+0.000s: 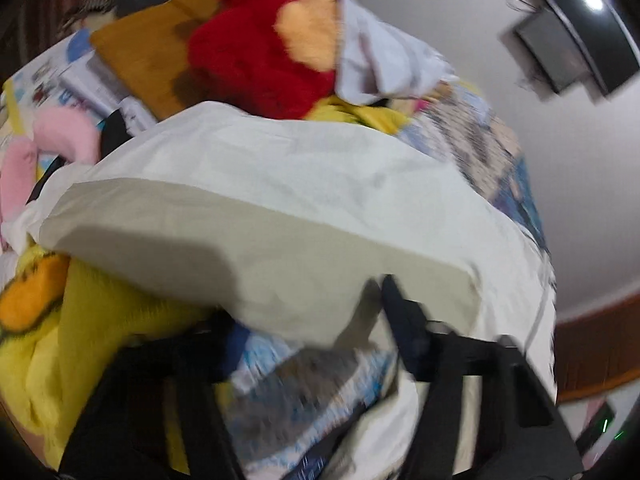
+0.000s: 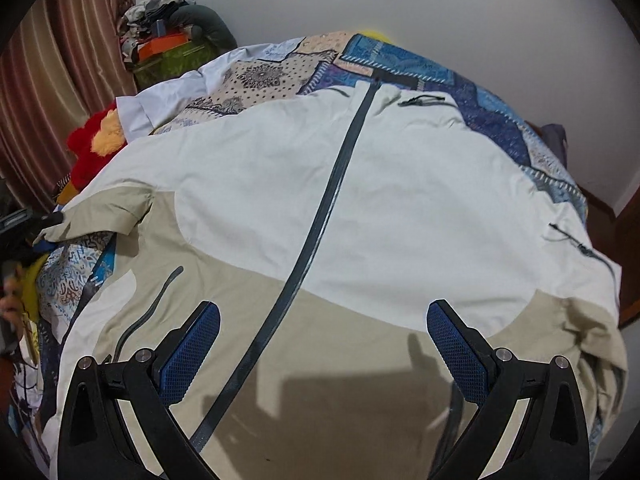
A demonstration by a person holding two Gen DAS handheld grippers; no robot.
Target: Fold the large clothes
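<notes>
A large jacket [image 2: 360, 200], white above and beige below with a dark zipper [image 2: 320, 216] down its middle, lies spread flat on the bed. My right gripper [image 2: 320, 314] hovers open over its beige lower part, with the zipper running between its blue pads [image 2: 452, 344]. In the blurred left wrist view one beige-ended sleeve [image 1: 240, 248] reaches out over the bedding. Its end hangs between the fingers of my left gripper [image 1: 308, 304], which stand apart; the fabric hides one fingertip. The right wrist view shows that sleeve's cuff [image 2: 56, 232] at the far left, slightly raised.
The patterned bedspread [image 2: 400, 60] lies under the jacket. Red [image 1: 248, 48], pink [image 1: 60, 136] and yellow [image 1: 100, 320] plush toys crowd the sleeve side. A pile of things [image 2: 168, 40] stands by the curtain [image 2: 60, 80]. A hand [image 2: 10, 308] shows at the left edge.
</notes>
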